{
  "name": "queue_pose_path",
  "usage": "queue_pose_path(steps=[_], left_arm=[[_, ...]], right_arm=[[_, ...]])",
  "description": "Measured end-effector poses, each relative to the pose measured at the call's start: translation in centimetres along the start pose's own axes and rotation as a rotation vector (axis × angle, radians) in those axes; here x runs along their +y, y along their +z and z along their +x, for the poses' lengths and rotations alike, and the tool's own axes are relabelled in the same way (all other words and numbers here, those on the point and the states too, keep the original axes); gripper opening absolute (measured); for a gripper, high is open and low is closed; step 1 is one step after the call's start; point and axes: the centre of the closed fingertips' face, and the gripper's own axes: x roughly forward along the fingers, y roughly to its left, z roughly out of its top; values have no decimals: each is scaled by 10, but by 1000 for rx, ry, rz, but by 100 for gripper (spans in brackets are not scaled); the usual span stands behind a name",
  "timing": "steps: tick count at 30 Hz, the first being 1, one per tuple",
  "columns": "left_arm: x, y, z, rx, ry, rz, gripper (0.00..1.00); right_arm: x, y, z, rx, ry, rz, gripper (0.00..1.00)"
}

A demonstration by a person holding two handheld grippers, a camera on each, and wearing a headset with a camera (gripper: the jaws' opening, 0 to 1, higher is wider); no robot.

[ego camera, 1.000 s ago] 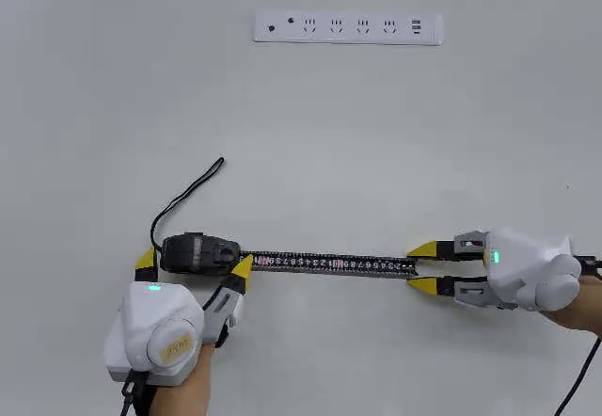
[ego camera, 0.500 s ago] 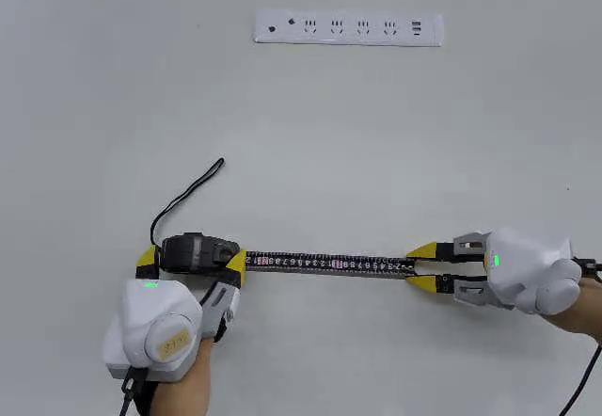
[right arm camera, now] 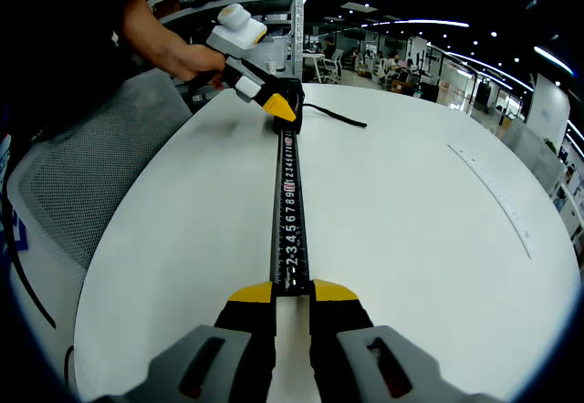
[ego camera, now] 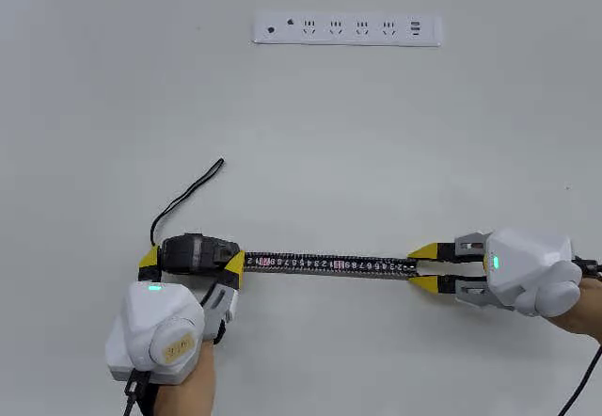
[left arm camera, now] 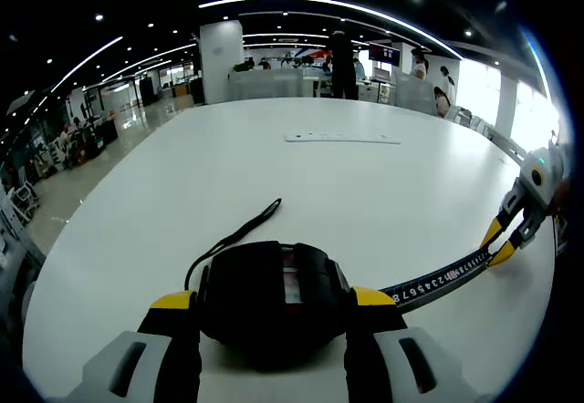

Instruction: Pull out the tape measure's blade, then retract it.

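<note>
In the head view, the black tape measure case [ego camera: 193, 253] lies on the white table at the lower left, with my left gripper [ego camera: 191, 262] shut on its two sides. The numbered blade [ego camera: 329, 264] runs out to the right, flat along the table. My right gripper [ego camera: 421, 267] is shut on the blade's end. The left gripper view has the case [left arm camera: 274, 298] between the yellow fingertips [left arm camera: 173, 301] and the blade [left arm camera: 438, 282] leading off to the right gripper [left arm camera: 511, 230]. The right gripper view looks down the blade [right arm camera: 290, 211] to the case [right arm camera: 292, 93].
A white power strip [ego camera: 348, 28] lies at the far side of the table. The case's black wrist cord [ego camera: 188, 195] curls away behind it. The table surface [ego camera: 376, 152] is a bare white. A grey mesh chair [right arm camera: 82, 184] stands beside the table.
Almost nothing has changed. The blade stays stretched between the two grippers at about the same length, and both grippers keep their hold.
</note>
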Motion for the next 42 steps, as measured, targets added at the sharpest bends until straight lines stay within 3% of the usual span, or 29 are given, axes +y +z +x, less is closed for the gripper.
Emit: queue_pose_path(steps=[9, 14, 29, 42], left_arm=[[0, -1, 1, 12, -14, -1, 59], [2, -1, 2, 42, -27, -17, 59], [2, -2, 1, 39, -37, -24, 59], [2, -1, -1, 41, -48, -50, 59]], right_arm=[[1, 1, 0, 4, 3, -4, 11], [1, 1, -1, 6, 1, -6, 11], [0, 3, 1, 5, -1, -10, 11], [1, 18, 14, -20, 12, -19, 11]])
